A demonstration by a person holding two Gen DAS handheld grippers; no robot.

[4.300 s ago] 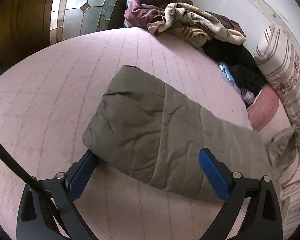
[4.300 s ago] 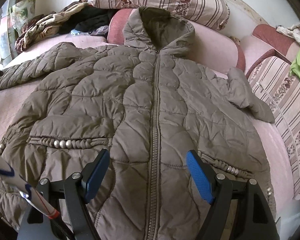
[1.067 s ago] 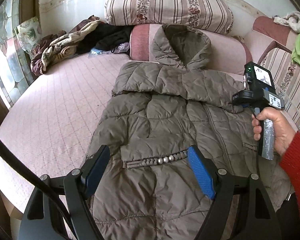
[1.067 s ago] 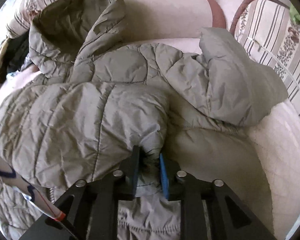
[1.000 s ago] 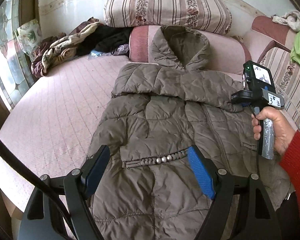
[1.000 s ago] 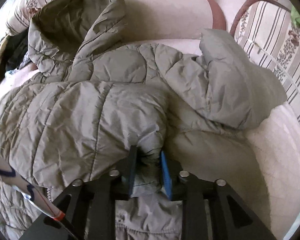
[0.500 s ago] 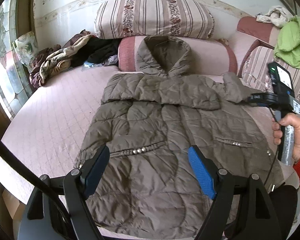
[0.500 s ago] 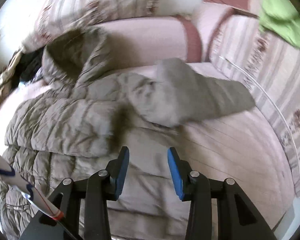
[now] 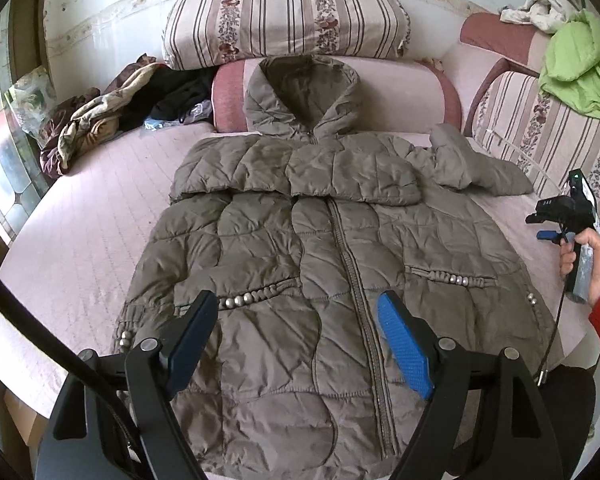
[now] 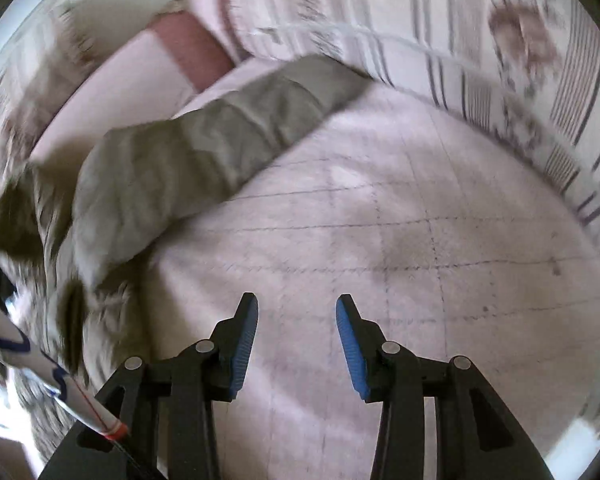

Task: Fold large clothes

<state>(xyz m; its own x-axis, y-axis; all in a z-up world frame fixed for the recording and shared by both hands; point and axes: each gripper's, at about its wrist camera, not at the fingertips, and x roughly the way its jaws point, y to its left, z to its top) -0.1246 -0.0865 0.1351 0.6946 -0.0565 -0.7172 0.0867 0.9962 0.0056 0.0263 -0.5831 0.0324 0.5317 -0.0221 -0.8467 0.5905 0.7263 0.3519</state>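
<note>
Both jaws gape empty. Our left gripper (image 9: 296, 344) sees the whole coat (image 9: 324, 264) flat on the bed (image 9: 80, 216); our right gripper (image 10: 297, 340) sees one sleeve (image 10: 204, 152), blurred.

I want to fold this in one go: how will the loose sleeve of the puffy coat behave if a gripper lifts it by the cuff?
Probably floppy: the sleeve already lies bent and crumpled on the bed, so it should drape from the cuff. Likely light for its bulk, given the quilted padding of the coat. Its smooth shell may slip, so a deep pinch seems safer.
</note>
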